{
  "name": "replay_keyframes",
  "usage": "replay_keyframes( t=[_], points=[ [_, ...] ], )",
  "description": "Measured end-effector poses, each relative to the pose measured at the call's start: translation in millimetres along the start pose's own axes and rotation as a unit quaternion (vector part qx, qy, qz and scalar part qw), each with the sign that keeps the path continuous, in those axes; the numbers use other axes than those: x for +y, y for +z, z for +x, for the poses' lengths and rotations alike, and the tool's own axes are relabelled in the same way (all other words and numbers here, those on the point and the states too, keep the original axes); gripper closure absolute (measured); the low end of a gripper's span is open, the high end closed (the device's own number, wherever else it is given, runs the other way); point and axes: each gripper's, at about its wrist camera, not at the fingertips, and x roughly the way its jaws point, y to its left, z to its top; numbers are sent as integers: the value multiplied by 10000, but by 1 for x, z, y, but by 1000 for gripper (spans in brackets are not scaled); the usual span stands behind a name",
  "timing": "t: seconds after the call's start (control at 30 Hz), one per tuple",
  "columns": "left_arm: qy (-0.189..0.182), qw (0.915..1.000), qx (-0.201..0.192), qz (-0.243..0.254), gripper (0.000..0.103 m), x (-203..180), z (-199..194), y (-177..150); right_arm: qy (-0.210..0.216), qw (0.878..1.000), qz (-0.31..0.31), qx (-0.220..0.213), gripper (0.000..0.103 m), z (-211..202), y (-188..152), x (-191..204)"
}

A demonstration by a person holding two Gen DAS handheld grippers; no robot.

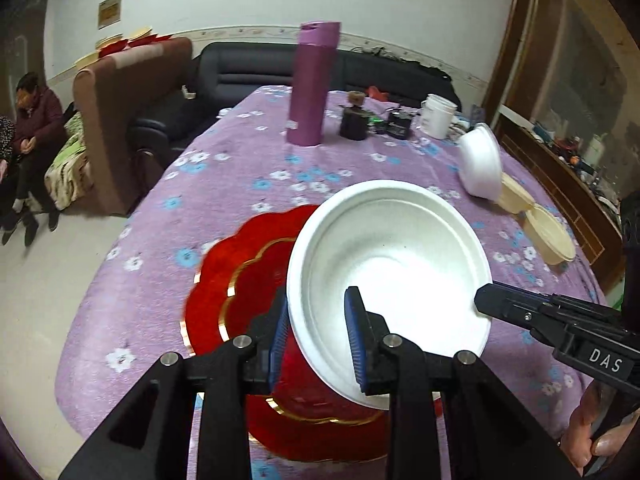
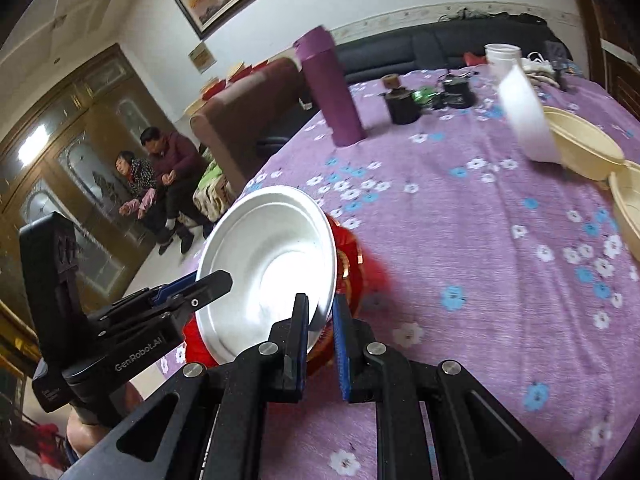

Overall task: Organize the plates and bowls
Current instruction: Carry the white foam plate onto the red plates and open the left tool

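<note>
White bowl (image 1: 390, 264) pinched at opposite rims by both claws (left claw (image 1: 318, 350), right claw (image 2: 322, 344)); red plate (image 1: 240, 276) fully visible from left only.

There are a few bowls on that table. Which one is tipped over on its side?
The small white bowl at the far right, past the two cream bowls. It leans on its side against them, while they sit upright and the big white bowl is held in the claws.

Your left gripper (image 1: 318, 344): angled downward, pads pinching a rim.
Your right gripper (image 2: 322, 338): angled downward, jaws nearly together, gripping the opposite rim.
</note>
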Motion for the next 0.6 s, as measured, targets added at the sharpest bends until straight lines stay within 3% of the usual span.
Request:
replay_keyframes(
  t=[0.3, 0.6],
  points=[
    [163, 9994, 267, -139, 78, 18, 20, -10, -58, 9991, -35, 429, 89, 44, -5, 5],
    [191, 9993, 265, -169, 78, 19, 23, -13, -133, 9988, -118, 454, 88, 53, -8, 8]
  ],
)
